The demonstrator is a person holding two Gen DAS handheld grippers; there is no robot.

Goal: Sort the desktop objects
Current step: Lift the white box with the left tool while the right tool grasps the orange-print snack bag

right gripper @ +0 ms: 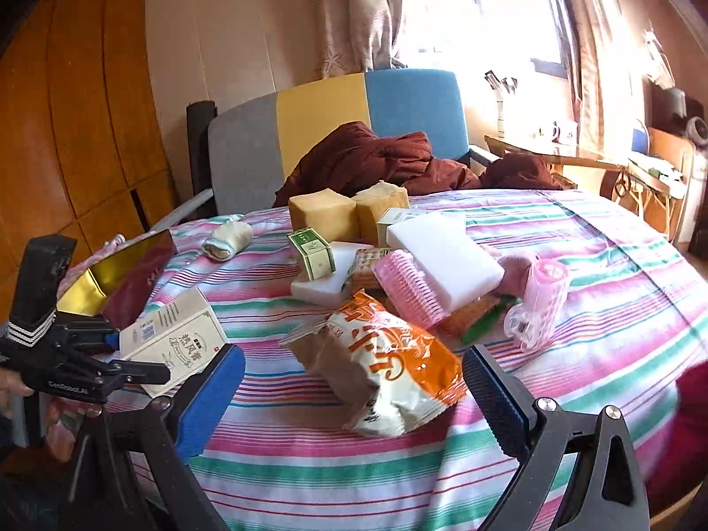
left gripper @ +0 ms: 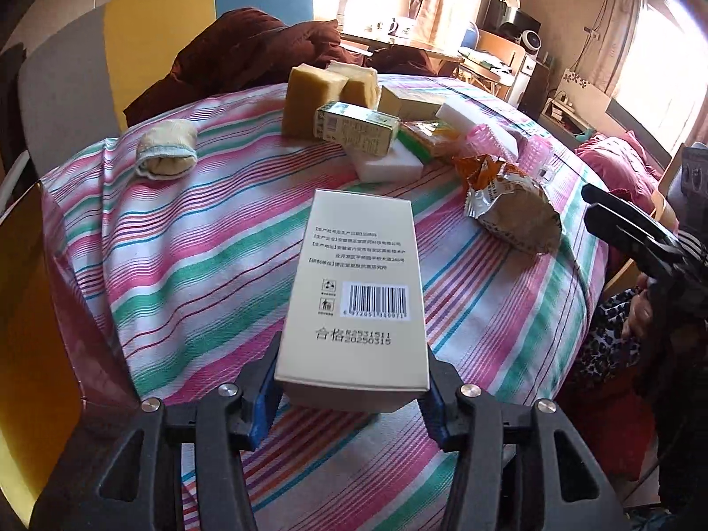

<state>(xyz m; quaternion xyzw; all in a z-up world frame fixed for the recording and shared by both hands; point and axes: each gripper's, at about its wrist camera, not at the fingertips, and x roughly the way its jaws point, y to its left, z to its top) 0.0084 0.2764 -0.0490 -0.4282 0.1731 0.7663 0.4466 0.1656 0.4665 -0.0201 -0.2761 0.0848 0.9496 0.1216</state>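
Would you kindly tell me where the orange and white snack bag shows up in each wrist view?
Left wrist view: the orange and white snack bag lies right of centre on the striped tablecloth, beyond the cream box held in the left gripper.
Right wrist view: the bag lies at centre, between the fingers of the open right gripper.
Shared landmark: the two yellow sponge blocks.

yellow sponge blocks (right gripper: 325,214): 2; white foam blocks (right gripper: 444,261): 2; pink hair rollers (right gripper: 409,290): 2; cartons (left gripper: 358,283): 3; snack bag (right gripper: 389,367): 1; rolled sock (left gripper: 168,155): 1
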